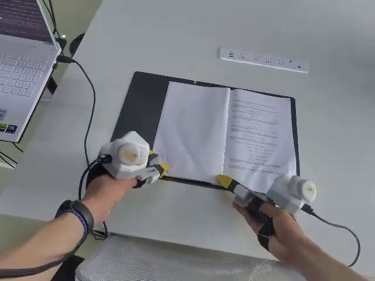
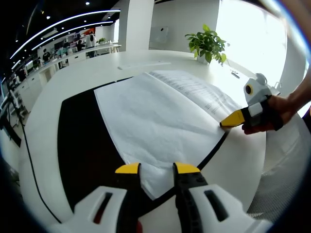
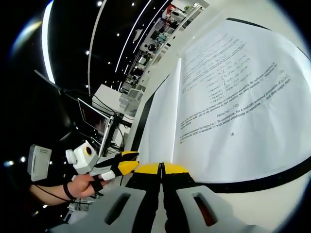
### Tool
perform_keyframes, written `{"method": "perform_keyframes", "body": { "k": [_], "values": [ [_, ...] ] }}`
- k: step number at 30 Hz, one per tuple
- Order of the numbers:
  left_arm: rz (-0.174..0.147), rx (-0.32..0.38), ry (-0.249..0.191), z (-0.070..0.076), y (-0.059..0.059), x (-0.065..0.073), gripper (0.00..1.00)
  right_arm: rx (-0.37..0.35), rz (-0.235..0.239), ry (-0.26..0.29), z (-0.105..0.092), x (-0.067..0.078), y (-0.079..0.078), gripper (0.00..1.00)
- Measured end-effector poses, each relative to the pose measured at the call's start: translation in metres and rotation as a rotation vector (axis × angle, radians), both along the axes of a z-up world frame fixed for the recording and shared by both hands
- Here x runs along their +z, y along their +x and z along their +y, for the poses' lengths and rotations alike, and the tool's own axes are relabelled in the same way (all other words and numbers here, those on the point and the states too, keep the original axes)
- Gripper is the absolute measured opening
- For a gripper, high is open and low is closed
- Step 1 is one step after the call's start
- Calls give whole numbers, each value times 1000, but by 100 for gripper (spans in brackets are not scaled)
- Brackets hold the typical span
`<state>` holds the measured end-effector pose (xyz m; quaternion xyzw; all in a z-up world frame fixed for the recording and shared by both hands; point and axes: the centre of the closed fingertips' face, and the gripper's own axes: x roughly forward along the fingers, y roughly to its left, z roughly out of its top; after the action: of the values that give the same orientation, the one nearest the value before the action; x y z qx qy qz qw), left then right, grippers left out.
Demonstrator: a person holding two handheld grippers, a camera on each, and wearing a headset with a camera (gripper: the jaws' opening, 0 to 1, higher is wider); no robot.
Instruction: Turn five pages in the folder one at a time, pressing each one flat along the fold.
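The right gripper (image 3: 162,169) has its jaws closed tip to tip, with nothing between them. The yellow tips sit at the near end of the fold (image 1: 227,132), at the bottom edge of the paper. The left gripper (image 2: 158,170) has its jaws parted by a narrow gap and holds nothing. It is poised just beside the near left corner of the blank page (image 1: 190,129).

The folder (image 1: 137,105) lies open and flat on the white table (image 1: 176,35). Its black cover is exposed on the left, the blank page is left of the fold and the printed page (image 1: 258,134) is right of it. The blank page is lightly creased. A power strip (image 1: 263,60) lies beyond the folder and a laptop (image 1: 20,64) sits well off to the left.

Assessment: a pressing stroke along the fold appears about to begin. The number of pages turned cannot be established.

Risks:
- The closed tips are narrow. Driven in steeply, they could snag the bottom edge and crumple or tear the sheet.
- Nothing is holding the folder down, so a firm push up the fold could slide it toward the power strip.
- At the next turn, the stacked sheet edges lie close together, so the jaws could lift two pages at once.
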<state>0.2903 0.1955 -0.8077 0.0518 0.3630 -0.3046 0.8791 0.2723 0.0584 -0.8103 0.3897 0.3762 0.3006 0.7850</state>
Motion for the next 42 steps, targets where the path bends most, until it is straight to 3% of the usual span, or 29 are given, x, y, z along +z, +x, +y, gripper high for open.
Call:
{"method": "perform_keyframes", "body": {
  "k": [9,14,16,21,25,27,28,33,42],
  "values": [
    [24,32,-53,0,2,-2,27,-3,10,-30,-2,0,-9,0],
    [38,19,-54,-4,0,-1,33,11,1,-47,-2,6,-13,0],
    [73,24,-105,-8,-2,1,38,12,-5,-51,-3,10,-13,0],
    [79,37,-109,-7,-4,5,42,5,-23,-54,-10,20,-13,2],
    [71,42,-124,-8,-5,15,45,21,-56,-75,-16,27,-12,8],
    [72,47,-173,-12,-6,24,47,42,-90,-92,-20,35,-14,13],
    [65,53,-177,-10,-5,27,47,60,-110,-99,-22,38,-15,14],
    [42,68,-182,-6,-4,39,53,123,-177,-168,-32,48,-21,22],
    [-20,64,-157,-2,-9,71,59,123,-284,-293,-71,69,-16,36]
  ]
}}
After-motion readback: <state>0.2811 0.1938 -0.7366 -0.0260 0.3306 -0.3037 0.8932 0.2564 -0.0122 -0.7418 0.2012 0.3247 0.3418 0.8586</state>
